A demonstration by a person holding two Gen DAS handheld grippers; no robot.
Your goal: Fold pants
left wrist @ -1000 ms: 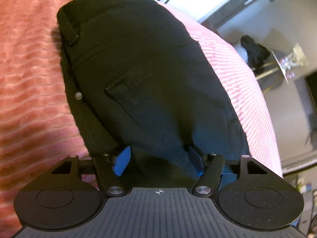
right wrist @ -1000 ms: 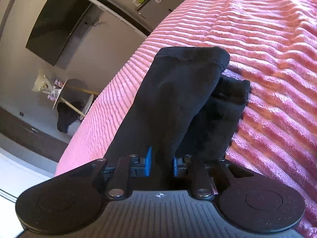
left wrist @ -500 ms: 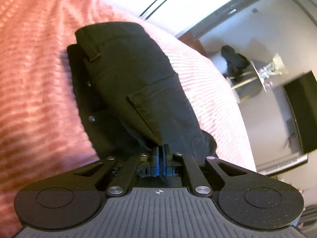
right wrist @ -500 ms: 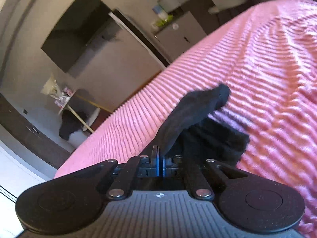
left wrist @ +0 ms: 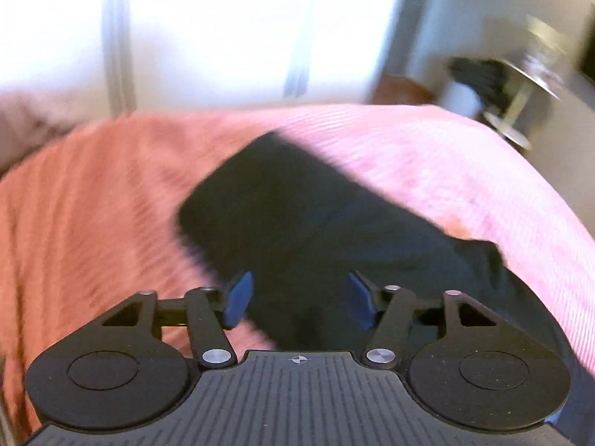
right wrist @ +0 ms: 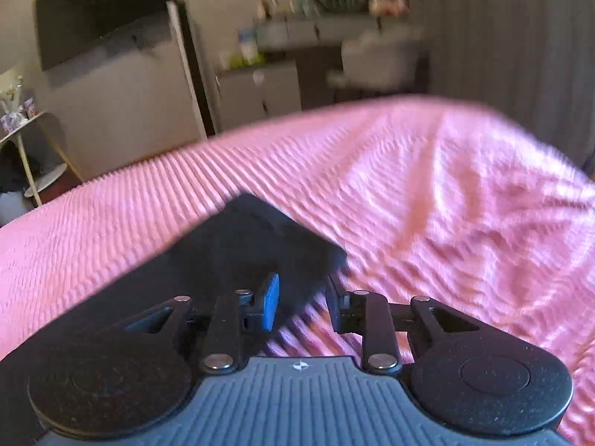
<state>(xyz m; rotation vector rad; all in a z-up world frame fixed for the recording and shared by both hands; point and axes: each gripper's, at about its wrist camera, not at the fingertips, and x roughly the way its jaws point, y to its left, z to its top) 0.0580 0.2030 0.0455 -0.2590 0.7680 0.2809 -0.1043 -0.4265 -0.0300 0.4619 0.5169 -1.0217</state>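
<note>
The black pants point(left wrist: 316, 215) lie folded in a flat bundle on the pink ribbed bedspread point(left wrist: 93, 223). My left gripper point(left wrist: 300, 303) hovers above their near end; its jaws are opening, the blue pads point(left wrist: 238, 299) stand wide apart and press on nothing. In the right wrist view the pants point(right wrist: 253, 245) end in a corner pointing away. My right gripper point(right wrist: 302, 304) is over their near right edge, its jaws opening too. The fabric lies below the gap, free of the pads point(right wrist: 269, 306). Both views are motion-blurred.
The bedspread point(right wrist: 446, 204) stretches far and right of the pants. Beyond the bed are a bright window point(left wrist: 223, 29), a small round side table point(left wrist: 520, 85) with a dark garment, a wall screen point(right wrist: 100, 26) and a low cabinet point(right wrist: 260, 89).
Half a second ago both grippers were shut on the pants. Now both have let go, opened and risen, and the pants lie flat on the bed.
</note>
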